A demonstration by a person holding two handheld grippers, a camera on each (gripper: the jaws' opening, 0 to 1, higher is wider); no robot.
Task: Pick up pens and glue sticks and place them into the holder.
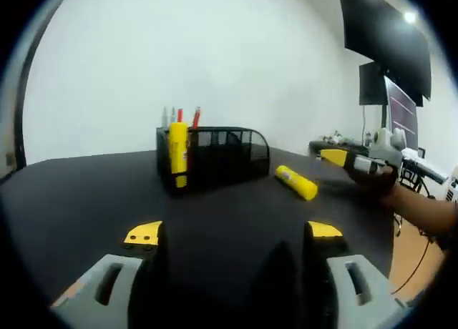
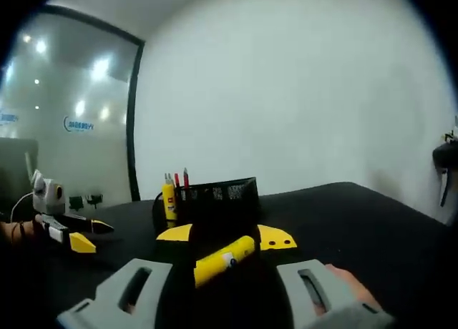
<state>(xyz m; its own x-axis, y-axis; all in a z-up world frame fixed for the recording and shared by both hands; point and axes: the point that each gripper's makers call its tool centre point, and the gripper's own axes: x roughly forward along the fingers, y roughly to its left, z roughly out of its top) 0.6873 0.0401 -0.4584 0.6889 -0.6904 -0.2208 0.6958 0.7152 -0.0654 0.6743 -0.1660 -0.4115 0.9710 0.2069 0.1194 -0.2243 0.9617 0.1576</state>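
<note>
With my right gripper (image 2: 223, 237) jaws apart astride the yellow glue stick (image 2: 224, 259) on the table (image 2: 372, 222), ready to clamp, my left gripper (image 1: 235, 232) idles open at lower frame, facing the mesh holder (image 1: 215, 155).

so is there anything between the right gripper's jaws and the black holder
Yes: in the right gripper view a yellow glue stick lies on the black table between the open right gripper and the mesh holder.

holder (image 1: 215, 156) black mesh | glue stick (image 1: 296, 182) yellow | table (image 1: 86, 200) black | wall (image 1: 215, 57) white
</note>
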